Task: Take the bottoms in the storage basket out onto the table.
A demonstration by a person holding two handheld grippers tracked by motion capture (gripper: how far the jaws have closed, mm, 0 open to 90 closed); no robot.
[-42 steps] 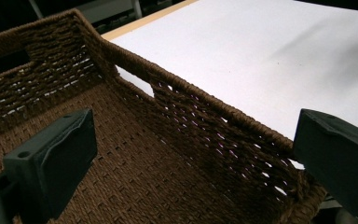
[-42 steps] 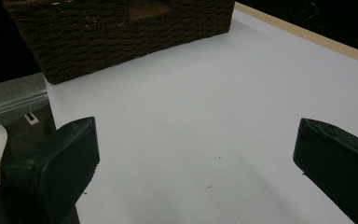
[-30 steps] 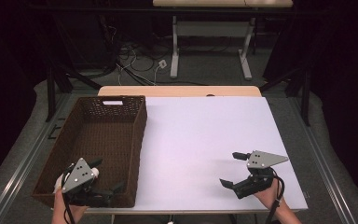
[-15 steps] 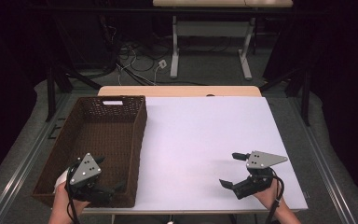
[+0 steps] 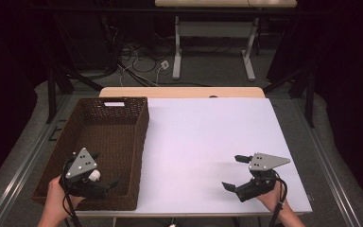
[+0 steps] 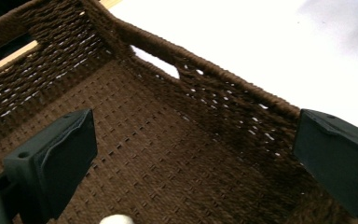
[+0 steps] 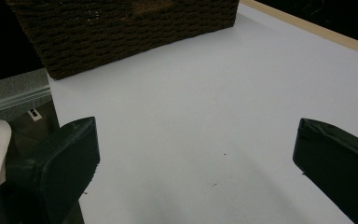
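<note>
L gripper (image 5: 105, 185) is now sitting lower and closer to the person inside the brown wicker basket (image 5: 123, 105) vs 1 s back, plate tilting more. Jaws are gaping wide, holding nothing; in the left gripper view they're framing bare weave w/ a small white bit (image 6: 115, 219) at the bottom edge, can't tell what it is. Reading this as backing out of the basket, nothing left in hand. R gripper (image 5: 237, 172) is hovering near the front-right of the white bench (image 5: 208, 142), unchanged, jaws wide, empty. Basket is resting on the bench's left side, long axis running away from the person, handle cutout on the far wall.
</note>
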